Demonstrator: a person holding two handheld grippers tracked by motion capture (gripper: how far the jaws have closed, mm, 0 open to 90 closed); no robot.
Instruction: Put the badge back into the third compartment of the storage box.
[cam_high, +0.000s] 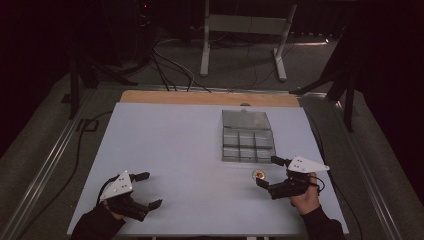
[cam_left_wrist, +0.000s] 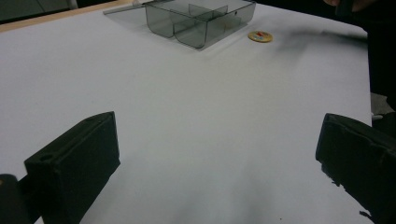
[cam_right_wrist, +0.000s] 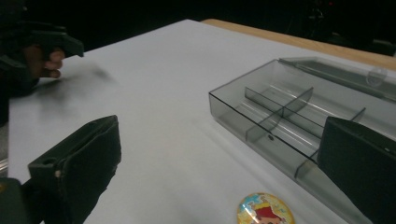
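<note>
Right now my right gripper (cam_high: 270, 172) hangs low over the white table top (cam_high: 170, 150) with its two black jaws spread wide and nothing between them. Just ahead of it lies the small round flat badge with a gold rim and a red cartoon picture (cam_high: 258, 174), flat on the table a little to the near side of the clear smoky-grey plastic compartment box (cam_high: 248, 142), apart from the box's front wall and not touching it. In the right gripper view the badge (cam_right_wrist: 265, 210) sits low in the gap between the jaws, nearer the right-hand jaw than the other, so it lies straight along my line of reach and only a short way forward. Being round, it has no long axis to line up with; what matters, I judge, is that it lies thin on the surface, so the jaws would have to come down to table level on either side of its rim.

My left gripper (cam_high: 147, 190) rests at the near left corner, jaws also spread and empty, well apart from the badge (cam_left_wrist: 260, 36). The right hand is clearly the nearer one.
</note>
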